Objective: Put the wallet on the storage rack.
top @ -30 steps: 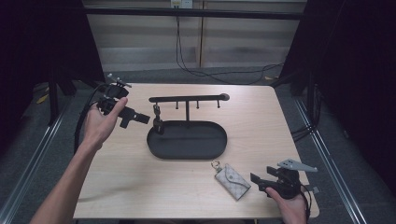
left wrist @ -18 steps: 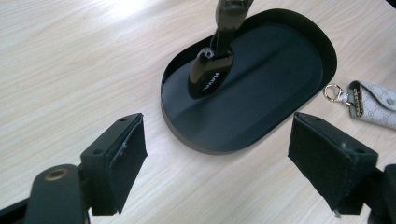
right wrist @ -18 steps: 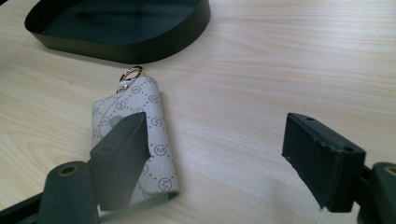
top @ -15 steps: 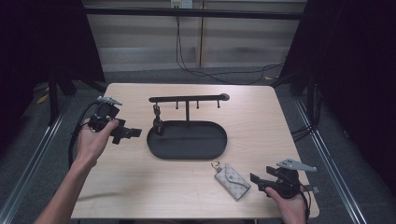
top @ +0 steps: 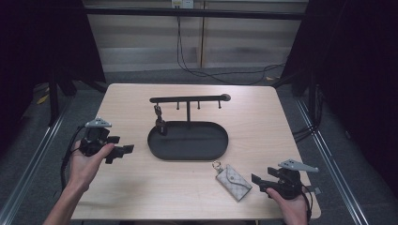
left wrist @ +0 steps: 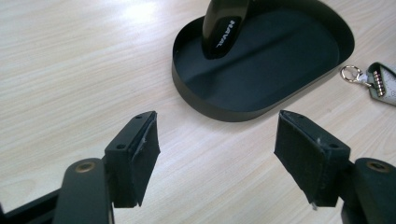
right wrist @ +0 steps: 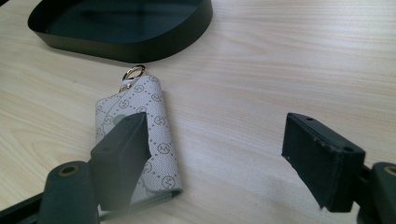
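A black oval tray [top: 197,143] with a hook rack [top: 187,99] stands mid-table. A black key fob [top: 161,124] hangs from the rack's left hook over the tray. A grey patterned key pouch [top: 233,182] with a gold ring lies flat on the table, in front of the tray and to the right. My left gripper [top: 124,151] is open, left of the tray and low over the wood; its own view has the tray [left wrist: 261,100] and fob [left wrist: 223,28] ahead. My right gripper [top: 258,182] is open just right of the pouch [right wrist: 140,135], with nothing between its jaws.
The light wooden table [top: 263,122] has dark floor and metal rails on both sides. The pouch's ring and edge [left wrist: 380,84] show at the far right of the left gripper view. The tray's wall [right wrist: 140,44] is beyond the pouch in the right gripper view.
My left gripper has come down from the rack's left end toward the table's near left side, still open. The right gripper and the pouch have not moved.
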`<state>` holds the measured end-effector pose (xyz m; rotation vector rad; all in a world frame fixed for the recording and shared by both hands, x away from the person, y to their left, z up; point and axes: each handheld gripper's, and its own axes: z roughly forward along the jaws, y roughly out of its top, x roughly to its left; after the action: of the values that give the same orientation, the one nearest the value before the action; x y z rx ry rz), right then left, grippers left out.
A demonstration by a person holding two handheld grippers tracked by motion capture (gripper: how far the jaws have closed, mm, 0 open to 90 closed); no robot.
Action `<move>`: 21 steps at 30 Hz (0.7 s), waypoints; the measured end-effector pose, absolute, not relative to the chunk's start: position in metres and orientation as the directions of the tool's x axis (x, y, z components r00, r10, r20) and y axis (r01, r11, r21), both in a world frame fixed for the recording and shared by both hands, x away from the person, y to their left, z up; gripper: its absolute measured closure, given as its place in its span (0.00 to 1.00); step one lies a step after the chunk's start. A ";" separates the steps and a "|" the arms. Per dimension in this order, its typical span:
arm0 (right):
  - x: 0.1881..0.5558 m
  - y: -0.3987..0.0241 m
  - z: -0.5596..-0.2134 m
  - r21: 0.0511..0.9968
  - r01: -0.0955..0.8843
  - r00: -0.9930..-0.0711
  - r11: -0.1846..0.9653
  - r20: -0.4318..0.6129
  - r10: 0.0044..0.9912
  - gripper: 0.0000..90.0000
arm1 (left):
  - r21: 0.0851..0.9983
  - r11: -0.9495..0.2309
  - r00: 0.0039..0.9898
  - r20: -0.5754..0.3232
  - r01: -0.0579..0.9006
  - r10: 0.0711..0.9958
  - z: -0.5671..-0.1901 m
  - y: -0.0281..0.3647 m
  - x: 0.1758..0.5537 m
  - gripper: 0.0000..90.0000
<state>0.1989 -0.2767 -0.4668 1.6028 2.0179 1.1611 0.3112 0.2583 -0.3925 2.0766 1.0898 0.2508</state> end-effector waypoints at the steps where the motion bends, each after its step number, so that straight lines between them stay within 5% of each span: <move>1: 0.199 -0.277 -0.466 0.748 0.662 -0.323 0.043 0.233 0.917 0.26 | 0.720 -0.332 0.621 -0.173 0.609 0.764 -0.395 0.260 0.307 0.33; 21: 0.205 -0.272 -0.445 0.746 0.660 -0.377 0.083 0.234 0.896 0.24 | 0.734 -0.310 0.626 -0.196 0.604 0.754 -0.438 0.264 0.258 0.31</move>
<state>0.2049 -0.2719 -0.4455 1.5547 2.0802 1.1807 0.2582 0.2639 -0.4383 2.0266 1.0641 0.2325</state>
